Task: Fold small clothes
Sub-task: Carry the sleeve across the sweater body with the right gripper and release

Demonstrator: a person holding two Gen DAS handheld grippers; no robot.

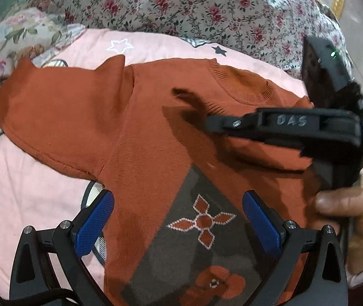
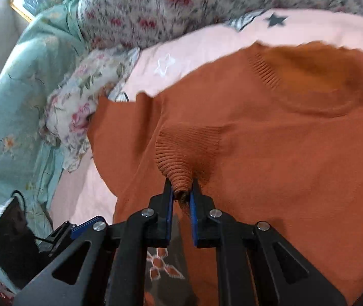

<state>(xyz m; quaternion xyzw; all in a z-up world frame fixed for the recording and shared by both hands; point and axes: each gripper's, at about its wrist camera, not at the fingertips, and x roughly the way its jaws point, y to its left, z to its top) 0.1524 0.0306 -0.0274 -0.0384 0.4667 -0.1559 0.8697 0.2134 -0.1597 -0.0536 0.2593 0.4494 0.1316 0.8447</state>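
Left wrist view: rust-orange sweater (image 1: 140, 127) lies front-up on a pink star-print sheet (image 1: 23, 193) on the bed, neck toward the far edge, where a floral quilt (image 1: 181, 7) is bunched. One sleeve is spread out toward the left side of the bed. Grey panel w/ diamond-flower motif (image 1: 201, 221) sits on the sweater's chest. Left tongs (image 1: 178, 224) hang over that panel, blue pads (image 1: 94, 224) wide apart, released, nothing between them. Right tongs (image 1: 214, 123) reach in from the right edge over the sweater's chest, held by a hand (image 1: 347, 209); too blurred here to tell if clenched.

Right wrist view: right tongs (image 2: 182, 191) clenched on the ribbed cuff (image 2: 181, 163) of the other sleeve, cuff bunched to a narrow tip between the pads, over the sweater's (image 2: 283, 178) body. Neck rib shows toward the far right. Pink sheet (image 2: 207, 48) beyond, then quilt (image 2: 155, 5); pale green floral cover (image 2: 15, 102) at the left edge. No containers in either view.
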